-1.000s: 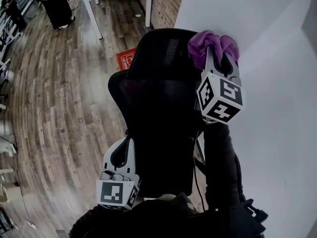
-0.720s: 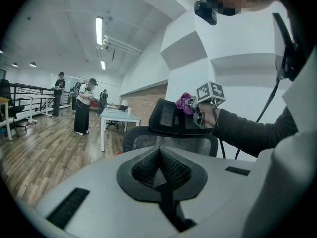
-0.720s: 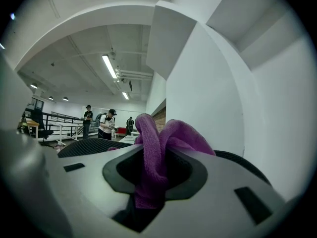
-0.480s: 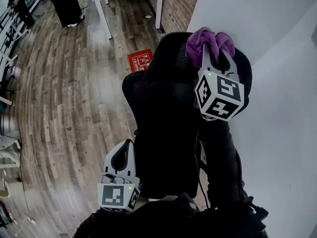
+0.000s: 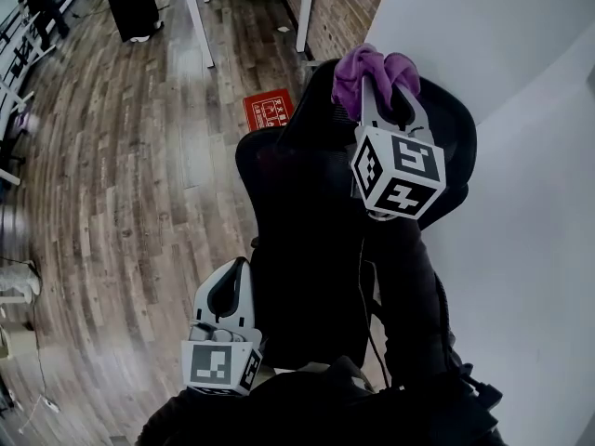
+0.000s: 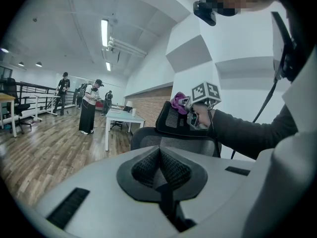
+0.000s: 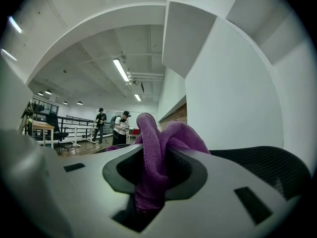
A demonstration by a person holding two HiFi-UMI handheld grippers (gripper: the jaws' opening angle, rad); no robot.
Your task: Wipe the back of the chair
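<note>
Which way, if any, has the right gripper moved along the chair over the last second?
Yes: the right gripper, holding the cloth, slid left along the headrest, from its right end toward its middle.

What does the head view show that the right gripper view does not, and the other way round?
Only the head view: the left tool and the black-and-white marker cube on the right tool. Only the right gripper view: the ceiling strip lights. Both: the purple terry cloth clamped in that tool, the black mesh chair and the white wall.
</note>
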